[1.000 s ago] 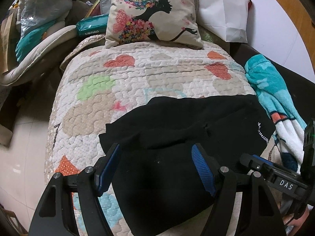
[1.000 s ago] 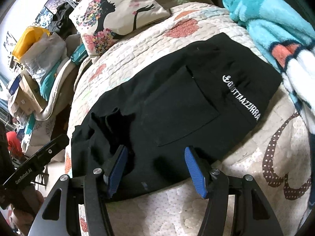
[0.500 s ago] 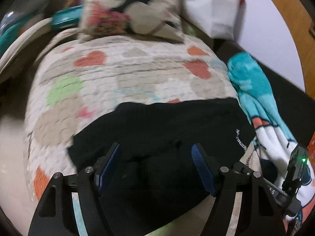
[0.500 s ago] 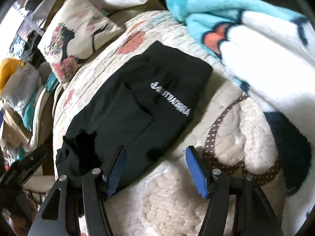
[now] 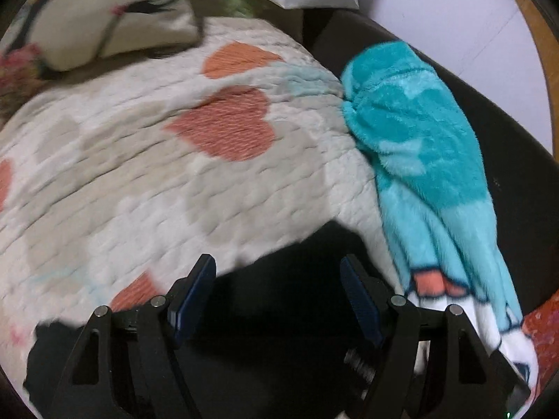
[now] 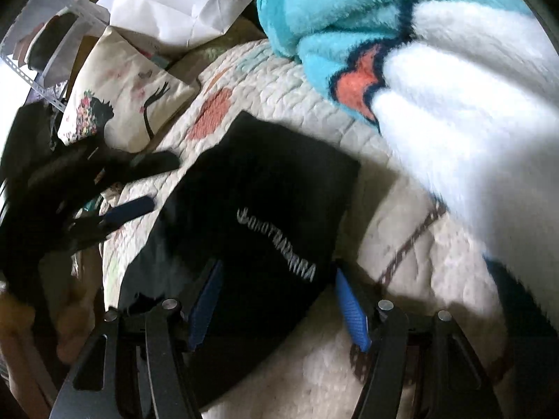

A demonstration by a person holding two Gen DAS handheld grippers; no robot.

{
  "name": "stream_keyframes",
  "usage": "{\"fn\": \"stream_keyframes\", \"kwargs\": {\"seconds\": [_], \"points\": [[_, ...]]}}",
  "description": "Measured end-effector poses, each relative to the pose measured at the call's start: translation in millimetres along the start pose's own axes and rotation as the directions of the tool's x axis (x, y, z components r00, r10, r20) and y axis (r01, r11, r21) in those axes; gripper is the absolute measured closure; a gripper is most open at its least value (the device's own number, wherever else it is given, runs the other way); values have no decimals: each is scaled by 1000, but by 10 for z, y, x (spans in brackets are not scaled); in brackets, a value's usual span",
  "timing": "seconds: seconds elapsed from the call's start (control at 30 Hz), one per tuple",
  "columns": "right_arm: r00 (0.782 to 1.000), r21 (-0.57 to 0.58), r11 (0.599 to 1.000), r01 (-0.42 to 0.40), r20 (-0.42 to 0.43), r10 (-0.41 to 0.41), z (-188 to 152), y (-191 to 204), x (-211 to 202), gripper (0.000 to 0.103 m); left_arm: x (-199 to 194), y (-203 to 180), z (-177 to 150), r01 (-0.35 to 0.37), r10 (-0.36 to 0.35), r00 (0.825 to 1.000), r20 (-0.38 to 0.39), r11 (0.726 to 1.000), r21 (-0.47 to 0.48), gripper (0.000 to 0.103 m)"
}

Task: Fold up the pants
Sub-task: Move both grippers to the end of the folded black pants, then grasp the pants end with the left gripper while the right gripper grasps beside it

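Both grippers stand wide apart with nothing between their blue pads: the left gripper (image 5: 276,295) hovers over the near part of the black pants (image 5: 279,314), and the right gripper (image 6: 277,302) straddles their near right edge. Folded into a compact dark slab, the pants (image 6: 251,216) lie flat on the heart-patterned quilt (image 5: 157,174), a white embroidered logo (image 6: 279,241) running across them. Just right lies a teal and white fleece blanket (image 5: 419,139); a printed cushion (image 6: 122,101) sits far left.

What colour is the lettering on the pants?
White, on the black pants; the lettering shows best in the right wrist view.
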State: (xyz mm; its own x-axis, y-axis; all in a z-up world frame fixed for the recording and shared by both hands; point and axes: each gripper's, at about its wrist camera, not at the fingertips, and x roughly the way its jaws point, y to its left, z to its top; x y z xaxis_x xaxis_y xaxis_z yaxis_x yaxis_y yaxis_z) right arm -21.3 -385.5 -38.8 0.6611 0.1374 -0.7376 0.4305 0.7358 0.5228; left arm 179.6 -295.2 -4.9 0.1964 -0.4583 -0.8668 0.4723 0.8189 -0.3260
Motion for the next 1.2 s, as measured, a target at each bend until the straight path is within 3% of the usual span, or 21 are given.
{"fn": "stream_keyframes", "kwargs": {"seconds": [0.17,0.27,0.3,0.33,0.37,0.43,0.5,0.57,0.9,1.2], "points": [[999,-22,1000,2,45,-1,110,-13,66,35,427,-275,130,32,-23,995,-92,996,89,29],[998,-56,998,19,54,-16,129,47,98,33,518,-456,99,-27,50,993,-108,979,201,28],[998,-66,998,25,51,-22,129,69,101,33,508,-488,79,-29,54,993,-106,974,225,46],[999,-72,997,25,49,-22,133,82,98,36,478,-501,61,-46,71,993,-98,969,241,56],[999,-71,997,24,46,-20,137,84,87,46,453,-489,55,-59,84,992,-94,968,244,67],[999,-43,999,15,37,-13,168,59,65,65,353,-406,50,-18,38,995,-91,977,214,75],[999,-4,1000,-19,29,19,188,41,25,70,211,-341,34,-2,14,998,-65,982,189,80],[999,-9,999,-36,37,36,193,89,-40,79,78,-306,13,1,6,999,-39,984,176,81],[991,-119,988,-101,71,110,199,435,-311,80,-669,-90,-184,-9,-1,997,75,991,130,82],[985,-264,956,-129,78,154,11,809,-458,81,-1049,245,-391,-15,9,991,134,999,40,82]]}}
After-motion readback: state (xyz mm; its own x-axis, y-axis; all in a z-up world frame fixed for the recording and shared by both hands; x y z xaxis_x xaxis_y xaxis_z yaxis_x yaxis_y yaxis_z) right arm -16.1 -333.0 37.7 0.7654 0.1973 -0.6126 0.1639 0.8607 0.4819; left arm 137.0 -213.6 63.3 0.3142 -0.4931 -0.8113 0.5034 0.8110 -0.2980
